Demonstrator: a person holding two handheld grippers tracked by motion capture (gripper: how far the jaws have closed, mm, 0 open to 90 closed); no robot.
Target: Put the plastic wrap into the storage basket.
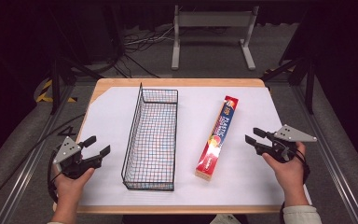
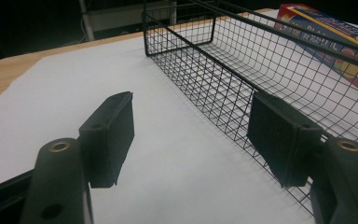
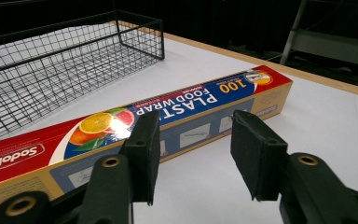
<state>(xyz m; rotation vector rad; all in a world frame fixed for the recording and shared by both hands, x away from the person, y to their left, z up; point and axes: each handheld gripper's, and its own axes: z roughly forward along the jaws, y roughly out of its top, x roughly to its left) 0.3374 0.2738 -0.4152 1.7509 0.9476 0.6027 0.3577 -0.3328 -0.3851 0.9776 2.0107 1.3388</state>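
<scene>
A long red, blue and yellow box of plastic food wrap (image 1: 216, 136) lies flat on the white sheet, right of centre; the right gripper view shows the box (image 3: 135, 126) just beyond the jaws. A black wire basket (image 1: 151, 137) stands at the middle, empty, and the same basket (image 2: 242, 70) lies ahead and to the right in the left gripper view. My right gripper (image 1: 253, 136) hovers open to the right of the box, pointing at it, nothing between its pads (image 3: 142, 154). My left gripper (image 1: 98, 145) is open at the left of the basket, empty.
A white paper sheet (image 1: 242, 186) covers most of the wooden table (image 1: 168, 82). Bare sheet lies between the basket and box and along the front edge. A grey frame stand (image 1: 212, 32) and cables sit on the floor beyond the table.
</scene>
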